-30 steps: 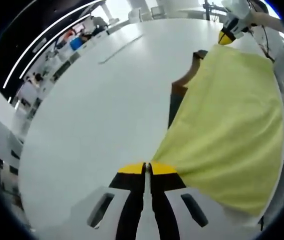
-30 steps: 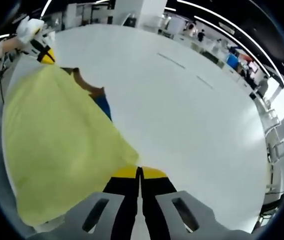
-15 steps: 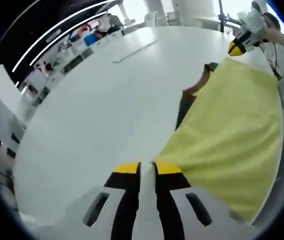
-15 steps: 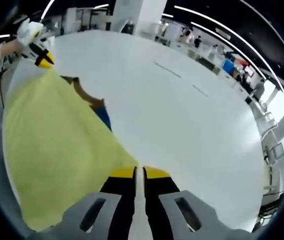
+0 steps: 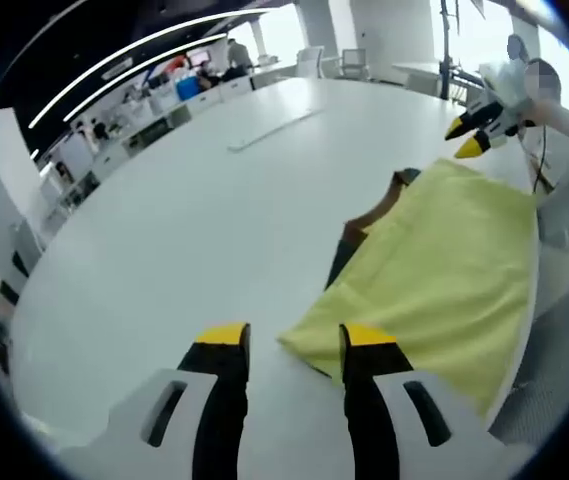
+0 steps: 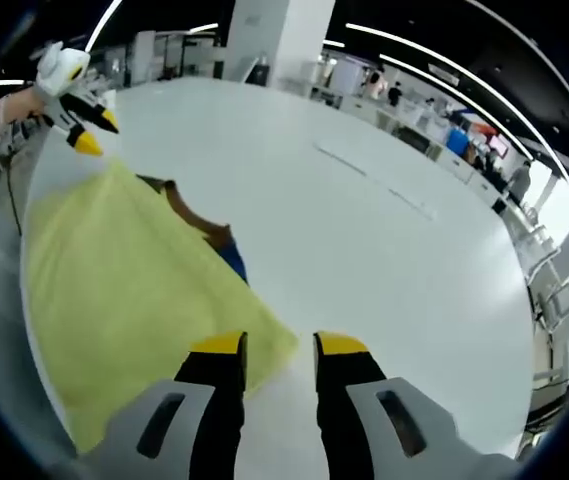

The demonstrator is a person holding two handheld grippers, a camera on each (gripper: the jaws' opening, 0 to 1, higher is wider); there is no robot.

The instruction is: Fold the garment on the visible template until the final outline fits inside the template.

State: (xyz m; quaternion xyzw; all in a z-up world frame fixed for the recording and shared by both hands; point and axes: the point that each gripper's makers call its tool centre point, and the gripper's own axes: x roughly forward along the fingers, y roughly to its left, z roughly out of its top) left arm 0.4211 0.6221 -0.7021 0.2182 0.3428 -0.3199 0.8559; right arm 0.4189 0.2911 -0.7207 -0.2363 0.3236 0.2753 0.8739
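Since half a second ago both pairs of jaws have been parted and the cloth corners let go: the left gripper (image 5: 291,340) and the right gripper (image 6: 277,345) are now seen wide open, with nothing held. A fold of the pale yellow rectangular fabric garment (image 5: 444,275) is judged to have just been laid down, so the release step is in hand. One corner of the yellow cloth lies between the left jaw tips, another just beside the right gripper's left tip. The garment rests near the edge of the round white tabletop (image 5: 194,220), over a brown and blue layer (image 6: 209,235) that peeks out at its far edge; whether that is the template cannot be told. Next, the outline should be checked and fresh corners taken for another fold
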